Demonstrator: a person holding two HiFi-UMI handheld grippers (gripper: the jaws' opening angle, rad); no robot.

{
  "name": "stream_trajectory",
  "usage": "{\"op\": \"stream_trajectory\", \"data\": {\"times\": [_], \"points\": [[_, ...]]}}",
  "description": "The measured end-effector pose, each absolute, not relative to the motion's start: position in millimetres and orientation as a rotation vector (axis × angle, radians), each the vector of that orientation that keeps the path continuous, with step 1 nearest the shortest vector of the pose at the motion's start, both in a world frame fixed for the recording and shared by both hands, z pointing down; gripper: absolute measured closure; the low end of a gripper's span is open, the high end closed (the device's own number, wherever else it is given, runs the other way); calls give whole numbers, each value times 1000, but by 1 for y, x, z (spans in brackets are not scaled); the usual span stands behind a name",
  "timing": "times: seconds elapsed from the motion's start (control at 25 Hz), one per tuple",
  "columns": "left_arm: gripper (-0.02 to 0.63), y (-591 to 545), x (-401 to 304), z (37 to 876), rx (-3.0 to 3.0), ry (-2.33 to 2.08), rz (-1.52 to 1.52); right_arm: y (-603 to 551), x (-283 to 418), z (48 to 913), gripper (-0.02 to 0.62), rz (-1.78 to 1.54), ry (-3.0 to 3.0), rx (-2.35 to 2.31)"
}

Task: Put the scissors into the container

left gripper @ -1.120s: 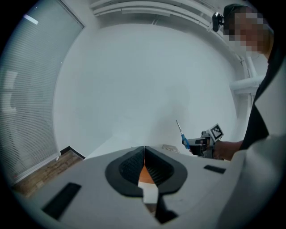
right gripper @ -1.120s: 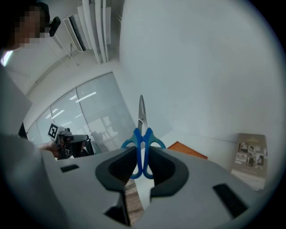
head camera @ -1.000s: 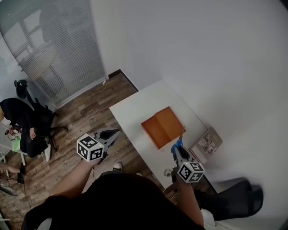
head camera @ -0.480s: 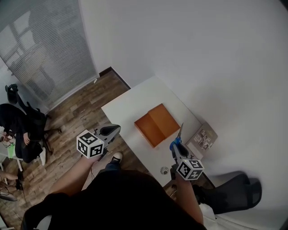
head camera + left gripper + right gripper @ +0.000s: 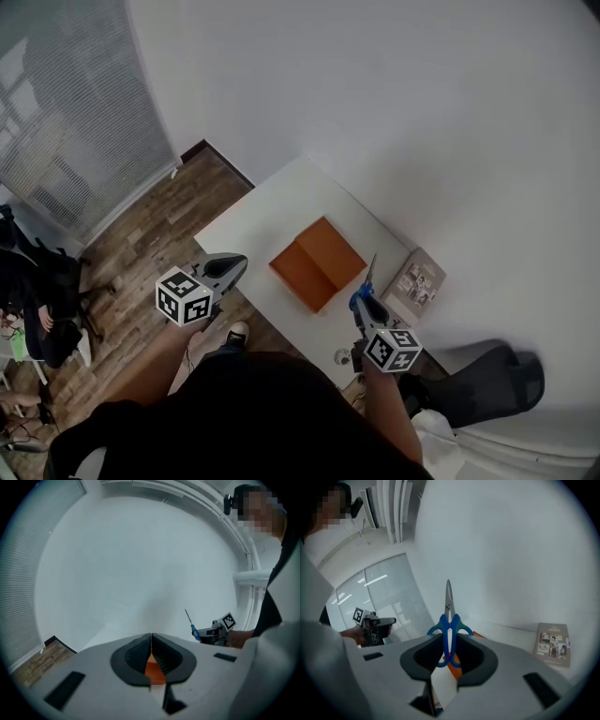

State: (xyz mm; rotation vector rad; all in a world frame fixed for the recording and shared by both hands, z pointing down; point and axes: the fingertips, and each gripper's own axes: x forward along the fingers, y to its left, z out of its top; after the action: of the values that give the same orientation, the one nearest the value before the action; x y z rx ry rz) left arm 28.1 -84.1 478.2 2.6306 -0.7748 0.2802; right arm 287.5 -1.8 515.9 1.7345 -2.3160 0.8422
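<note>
In the head view an open orange container (image 5: 319, 262) lies on the white table (image 5: 281, 202). My right gripper (image 5: 361, 305) is shut on the blue-handled scissors (image 5: 368, 277), just right of the container, blades pointing up and away. In the right gripper view the scissors (image 5: 448, 620) stand upright between the pads, handles pinched, and a bit of the orange container (image 5: 454, 666) shows below them. My left gripper (image 5: 230, 267) hovers off the table's left edge over the floor. Its jaws meet in the left gripper view (image 5: 151, 641) with nothing held.
A grey booklet (image 5: 415, 281) lies at the table's right end, by the wall, and shows again in the right gripper view as the booklet (image 5: 553, 644). A small round object (image 5: 344, 356) sits near the table's front edge. A dark chair (image 5: 487, 384) stands at the lower right.
The head view has swung, so table and container sit further left and higher. Both grippers hold much the same pose, and the scissors stay gripped in the right one.
</note>
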Motion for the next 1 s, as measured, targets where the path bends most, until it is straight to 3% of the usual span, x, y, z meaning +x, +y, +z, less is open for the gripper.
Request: {"op": "stream_trajectory", "data": {"times": [1.0], "points": [[595, -213, 6, 505, 2680, -402, 319, -71, 229, 552, 509, 955, -2028, 1942]]}}
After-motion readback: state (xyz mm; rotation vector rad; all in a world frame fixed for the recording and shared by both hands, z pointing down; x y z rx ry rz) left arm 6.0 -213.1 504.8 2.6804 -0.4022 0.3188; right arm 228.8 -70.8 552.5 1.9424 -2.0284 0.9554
